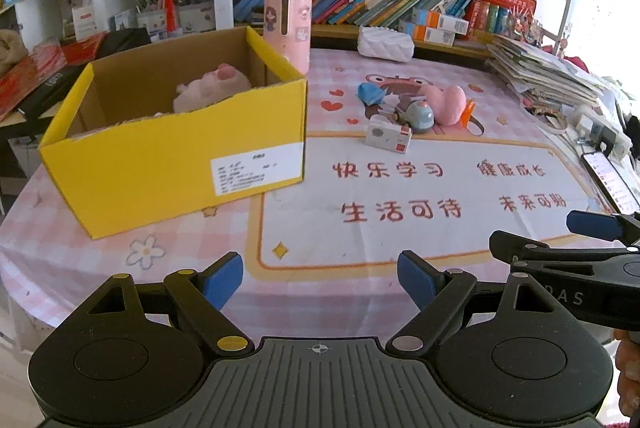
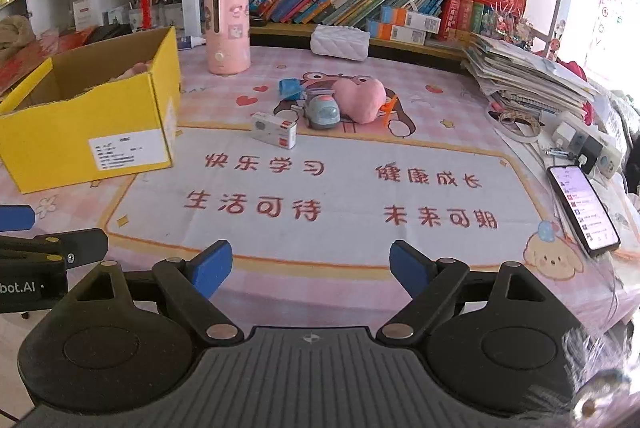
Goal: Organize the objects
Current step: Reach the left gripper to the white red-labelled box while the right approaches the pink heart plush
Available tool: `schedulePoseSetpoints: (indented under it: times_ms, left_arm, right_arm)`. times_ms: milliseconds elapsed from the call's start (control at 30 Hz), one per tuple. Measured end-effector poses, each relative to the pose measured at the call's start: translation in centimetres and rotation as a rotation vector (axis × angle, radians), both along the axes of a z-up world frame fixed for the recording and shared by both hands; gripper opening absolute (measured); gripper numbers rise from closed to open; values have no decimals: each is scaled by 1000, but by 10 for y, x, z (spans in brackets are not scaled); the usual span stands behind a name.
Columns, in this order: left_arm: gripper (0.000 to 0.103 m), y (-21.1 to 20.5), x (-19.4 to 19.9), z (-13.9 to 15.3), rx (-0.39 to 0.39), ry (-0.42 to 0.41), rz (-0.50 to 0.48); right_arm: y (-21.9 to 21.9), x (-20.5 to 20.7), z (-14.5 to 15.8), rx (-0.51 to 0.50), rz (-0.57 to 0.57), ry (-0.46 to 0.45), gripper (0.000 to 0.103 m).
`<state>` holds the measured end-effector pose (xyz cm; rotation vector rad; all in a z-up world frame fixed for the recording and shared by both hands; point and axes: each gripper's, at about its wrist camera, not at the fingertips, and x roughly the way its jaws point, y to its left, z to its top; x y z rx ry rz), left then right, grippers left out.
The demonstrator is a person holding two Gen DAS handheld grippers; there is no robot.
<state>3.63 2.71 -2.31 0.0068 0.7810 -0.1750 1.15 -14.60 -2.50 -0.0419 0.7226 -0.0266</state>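
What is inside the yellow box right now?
A pink plush toy lies inside the yellow box. The box's near wall hides the floor, so anything else there cannot be seen.

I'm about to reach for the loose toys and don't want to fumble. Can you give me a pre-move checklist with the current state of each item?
1. Left gripper jaws open and empty: ok.
2. Right gripper jaws open and empty: ok.
3. Yellow box open on top, room left beside the pink plush inside: ok.
4. Pile to sort, pink heart, grey toy car, small white box, blue item, in clear view: ok.
5. Pile items separated enough for a clean single grasp: not ok, the heart and car touch.
6. Phone lies off to the right, clear of the path to the pile: ok.
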Motion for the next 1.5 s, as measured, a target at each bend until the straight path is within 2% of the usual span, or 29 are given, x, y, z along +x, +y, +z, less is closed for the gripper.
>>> schedulePoseSetpoints:
  times_ms: [300,1033,1500]
  left_arm:
    - [87,-18,29,1,-24,2,30]
    - [85,-88,112,0,10,-1,68]
    - [80,-127,179,-34,83,53,39]
  right_arm:
    - [-15,37,3,-11,50,6,85]
    - [-84,136,9,23,96,-33,85]
    - [-123,177,2,68,103,-41,85]
